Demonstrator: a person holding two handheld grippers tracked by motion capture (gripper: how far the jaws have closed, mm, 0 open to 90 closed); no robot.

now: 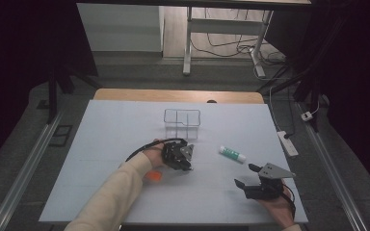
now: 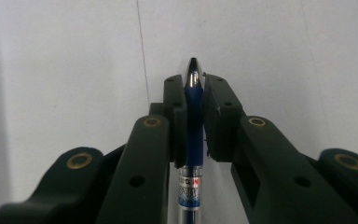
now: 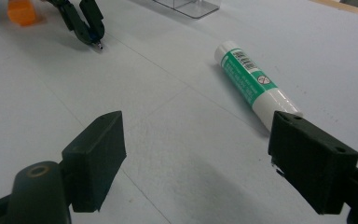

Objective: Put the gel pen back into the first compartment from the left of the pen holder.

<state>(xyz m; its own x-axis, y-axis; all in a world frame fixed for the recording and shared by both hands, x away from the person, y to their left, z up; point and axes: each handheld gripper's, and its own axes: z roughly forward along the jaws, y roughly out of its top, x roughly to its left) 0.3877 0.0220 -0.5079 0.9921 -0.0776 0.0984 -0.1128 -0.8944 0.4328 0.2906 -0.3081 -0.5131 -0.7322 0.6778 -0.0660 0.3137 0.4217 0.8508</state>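
Clamping a blue ballpoint pen [image 2: 194, 121] between its two black jaws, the left gripper [image 1: 177, 155] sits just left of centre in the high view, on the pale blue-grey table [image 1: 106, 139]. In the left gripper view the pen runs straight up the middle of the frame: its silver-and-black tip pokes out past the jaw ends, its blue grip is pinched between the pads, and a clear barrel with printed lettering drops to the bottom edge. The right gripper view catches the same gripper small in its upper left [image 3: 85, 22], the pen tip at or just above the table.

The right gripper [image 1: 251, 179] lies toward the lower right of the high view, a grey three-cornered plate on top, its jaws spread wide with nothing between them. In its own view the two pads stand well apart at lower left and lower right.

A white-and-green glue stick [image 1: 232, 154] lies on its side right of centre in the high view; in the right gripper view it slants across the upper right [image 3: 255, 80], its white end close to the right pad.

A clear compartmented box [image 1: 182, 122] stands above centre in the high view. An orange object [image 1: 152, 176] shows beside the person's cream sleeve [image 1: 115, 192].
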